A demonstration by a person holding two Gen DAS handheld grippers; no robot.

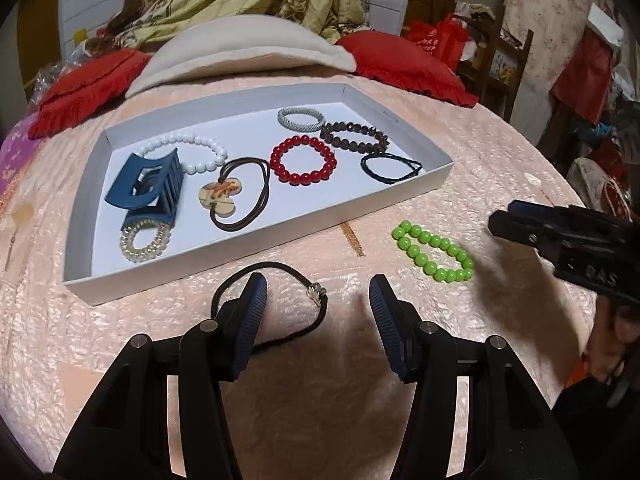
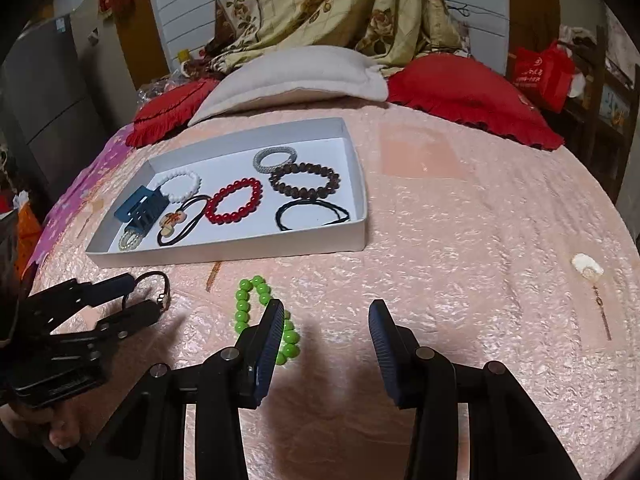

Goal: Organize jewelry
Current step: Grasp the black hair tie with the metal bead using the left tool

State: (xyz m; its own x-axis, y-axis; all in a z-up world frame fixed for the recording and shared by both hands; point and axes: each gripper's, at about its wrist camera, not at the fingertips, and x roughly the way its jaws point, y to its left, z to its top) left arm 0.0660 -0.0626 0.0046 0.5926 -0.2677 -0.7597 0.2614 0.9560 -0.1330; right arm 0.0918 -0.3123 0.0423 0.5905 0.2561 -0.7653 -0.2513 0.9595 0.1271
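A white tray (image 1: 400, 190) on the pink bedspread holds several pieces: red bead bracelet (image 1: 303, 159), white bead bracelet (image 1: 200, 152), brown bead bracelet (image 1: 354, 138), blue hair claw (image 1: 146, 186), hair ties. A dark hair tie with a small charm (image 1: 308, 300) lies on the bedspread in front of the tray, between the fingers of my open left gripper (image 1: 318, 296). A green bead bracelet (image 1: 434, 252) lies on the spread to the right. My right gripper (image 2: 322, 322) is open, its left finger partly over the green bracelet (image 2: 250, 300).
Red cushions (image 2: 472, 88) and a beige pillow (image 2: 296, 76) lie beyond the tray. A small white scrap (image 2: 587, 266) lies on the spread at the right. Bags and furniture stand at the right edge of the bed.
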